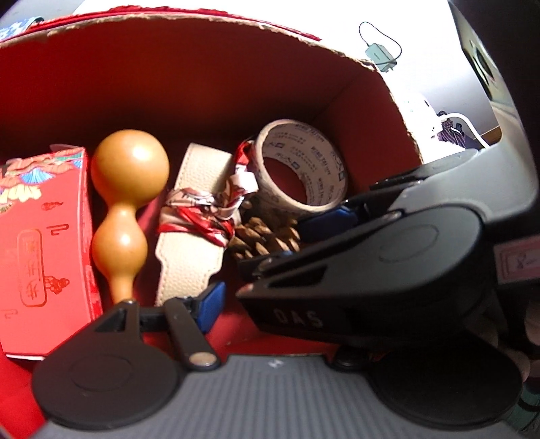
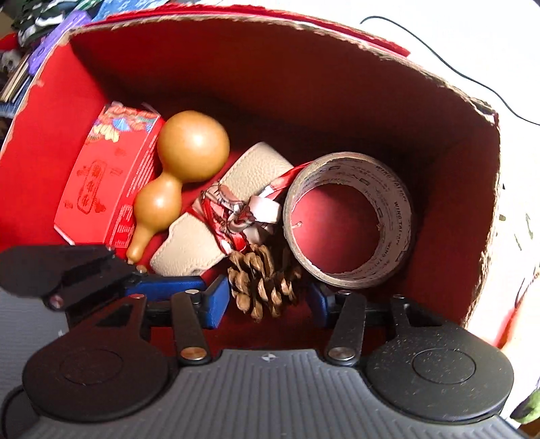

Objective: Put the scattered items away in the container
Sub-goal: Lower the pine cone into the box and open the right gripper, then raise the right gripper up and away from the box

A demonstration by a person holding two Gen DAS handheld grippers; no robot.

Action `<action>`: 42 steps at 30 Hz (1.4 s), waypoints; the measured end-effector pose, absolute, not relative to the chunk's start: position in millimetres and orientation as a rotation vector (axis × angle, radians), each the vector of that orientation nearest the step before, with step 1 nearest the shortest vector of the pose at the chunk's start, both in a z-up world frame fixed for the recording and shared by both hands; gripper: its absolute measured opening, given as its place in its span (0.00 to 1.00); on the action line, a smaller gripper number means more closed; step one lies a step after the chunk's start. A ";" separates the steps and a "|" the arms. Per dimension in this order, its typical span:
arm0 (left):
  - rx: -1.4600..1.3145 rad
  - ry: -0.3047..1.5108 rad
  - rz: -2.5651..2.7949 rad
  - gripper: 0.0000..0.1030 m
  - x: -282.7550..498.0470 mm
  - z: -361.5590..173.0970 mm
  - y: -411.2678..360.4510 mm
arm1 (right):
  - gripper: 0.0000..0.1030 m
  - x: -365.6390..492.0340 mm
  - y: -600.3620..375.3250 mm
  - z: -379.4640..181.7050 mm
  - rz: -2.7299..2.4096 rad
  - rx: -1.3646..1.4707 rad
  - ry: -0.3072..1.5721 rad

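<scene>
A red cardboard box [image 2: 303, 74] holds a tan gourd [image 2: 192, 148], a red printed packet [image 2: 101, 175], a beige leather pouch [image 2: 256, 169] tied with a red-and-white scarf [image 2: 233, 216], and a roll of tape [image 2: 347, 219]. A brown pine cone [image 2: 263, 283] rests on the box floor near the front wall. My right gripper [image 2: 268, 299] is shut on it, a blue pad at each side. In the left wrist view, my left gripper [image 1: 270, 300] hovers over the box. Its left pad [image 1: 209, 304] stands wide, and its other finger is hidden behind the right gripper's body [image 1: 354, 270].
The box has torn, ragged rims [image 1: 202, 20]. A white surface outside it carries a black cable [image 2: 455, 67] and a small green adapter [image 1: 379, 55]. Books and clutter lie past the box's far left corner [image 2: 33, 44].
</scene>
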State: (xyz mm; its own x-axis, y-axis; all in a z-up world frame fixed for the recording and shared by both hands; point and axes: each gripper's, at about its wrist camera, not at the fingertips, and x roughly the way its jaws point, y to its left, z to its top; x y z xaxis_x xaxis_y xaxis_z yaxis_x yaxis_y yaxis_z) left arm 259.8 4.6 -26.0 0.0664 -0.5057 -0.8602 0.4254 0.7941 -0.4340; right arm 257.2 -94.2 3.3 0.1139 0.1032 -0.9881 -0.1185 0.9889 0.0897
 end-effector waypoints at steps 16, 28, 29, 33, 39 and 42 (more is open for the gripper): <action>-0.061 1.300 -0.676 0.68 258.3 -17.2 5.2 | 0.47 242.8 -111.3 40.8 0.147 0.098 1.388; 0.069 1.198 -0.607 0.70 244.2 1.2 -3.9 | 0.45 216.3 -136.1 54.0 0.079 0.202 1.238; 0.081 1.187 -0.598 0.70 243.2 3.2 -3.8 | 0.45 213.4 -137.8 54.8 0.074 0.212 1.223; 0.114 1.140 -0.548 0.73 241.0 9.7 -1.7 | 0.45 202.6 -142.9 58.6 0.045 0.266 1.173; 0.167 1.069 -0.472 0.74 234.4 18.9 -1.6 | 0.45 190.5 -145.7 58.3 0.006 0.311 1.105; 0.178 1.044 -0.445 0.75 232.4 21.9 -1.1 | 0.44 187.0 -147.8 58.9 0.002 0.349 1.086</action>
